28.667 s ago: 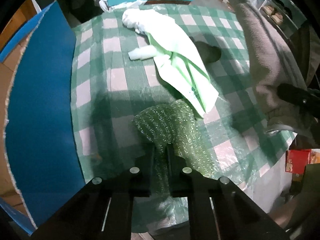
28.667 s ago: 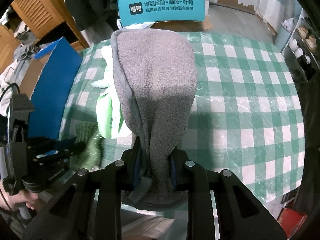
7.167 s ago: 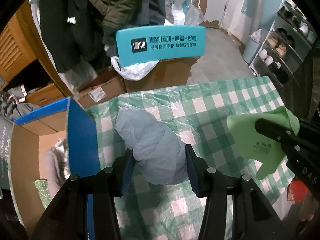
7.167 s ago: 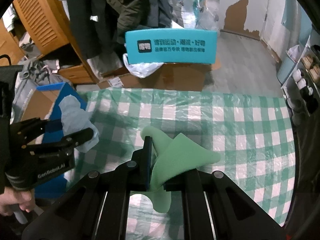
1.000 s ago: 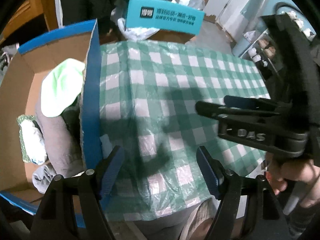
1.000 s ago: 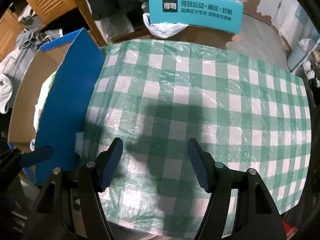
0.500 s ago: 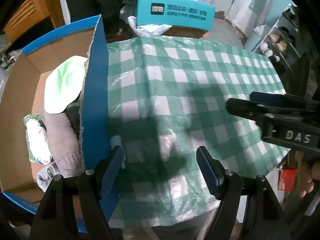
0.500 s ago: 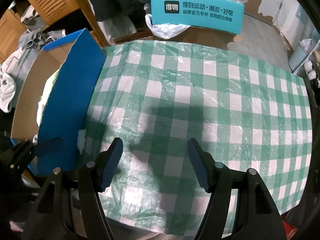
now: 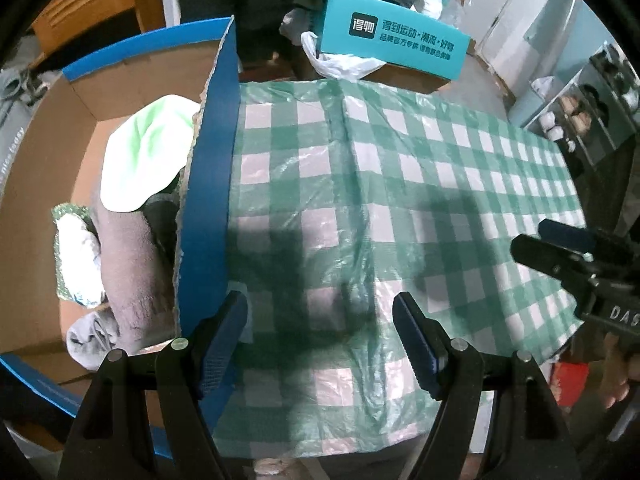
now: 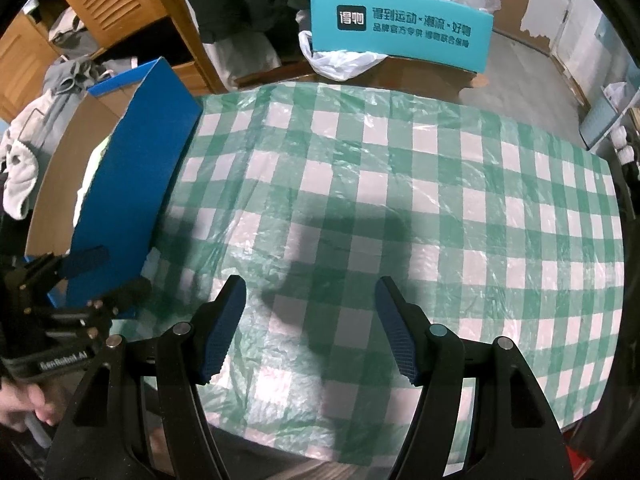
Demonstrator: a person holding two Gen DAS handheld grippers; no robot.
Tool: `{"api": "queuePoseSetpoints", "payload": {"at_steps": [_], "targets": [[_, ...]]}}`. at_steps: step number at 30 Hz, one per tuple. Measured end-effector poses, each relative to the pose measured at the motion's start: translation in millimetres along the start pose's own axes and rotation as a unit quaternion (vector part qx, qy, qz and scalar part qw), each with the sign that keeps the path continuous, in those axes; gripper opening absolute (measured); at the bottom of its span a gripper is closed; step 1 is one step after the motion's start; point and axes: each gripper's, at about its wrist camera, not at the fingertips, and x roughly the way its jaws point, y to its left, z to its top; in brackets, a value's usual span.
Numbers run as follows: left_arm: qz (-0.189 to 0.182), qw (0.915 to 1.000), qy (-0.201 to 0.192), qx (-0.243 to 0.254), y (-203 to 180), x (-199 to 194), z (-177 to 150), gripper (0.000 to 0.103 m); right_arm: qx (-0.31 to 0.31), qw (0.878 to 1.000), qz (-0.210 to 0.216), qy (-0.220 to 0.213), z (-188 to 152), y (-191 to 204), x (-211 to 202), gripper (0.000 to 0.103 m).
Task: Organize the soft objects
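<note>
Hovering empty with jaws wide apart, the left gripper [image 9: 320, 334] and right gripper [image 10: 310, 320] hang above a bare checked tabletop [image 10: 400, 200], since the grey towel [image 9: 126, 264] and green cloth [image 9: 140, 164] already lie gathered inside the cardboard box [image 9: 208, 184] beside it.

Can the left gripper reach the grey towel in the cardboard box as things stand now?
Probably yes: the left gripper is open and empty, the grey towel lies uncovered, but the box's blue flap stands between them.
</note>
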Motion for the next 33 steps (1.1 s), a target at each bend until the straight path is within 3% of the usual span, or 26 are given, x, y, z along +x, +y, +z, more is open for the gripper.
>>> {"api": "queuePoseSetpoints", "payload": {"at_steps": [10,16,19,23,30,33], "targets": [[-0.048,0.9966,0.018,-0.064,12,-12,-1,0.077,-0.009,1.0,0.014,-0.005,-9,9,3,0.067],[-0.012,0.9993,0.003,-0.037,8,-37,-14,0.077,-0.068,0.996,0.051,-0.006,-11,40,20,0.067],[0.018,0.9979,-0.028,-0.057,18,-54,-24,0.076,-0.125,0.989,0.073,-0.009,-6,65,29,0.067],[0.061,0.9884,-0.075,-0.118,40,-68,-39,0.076,-0.196,0.975,0.107,0.005,-4,95,44,0.067],[0.106,0.9663,-0.101,-0.212,86,-67,-63,0.07,-0.24,0.961,0.14,0.008,-1,132,73,0.067],[0.12,0.9532,-0.115,-0.253,103,-72,-80,0.067,-0.287,0.948,0.138,0.016,-4,149,87,0.067]]}}
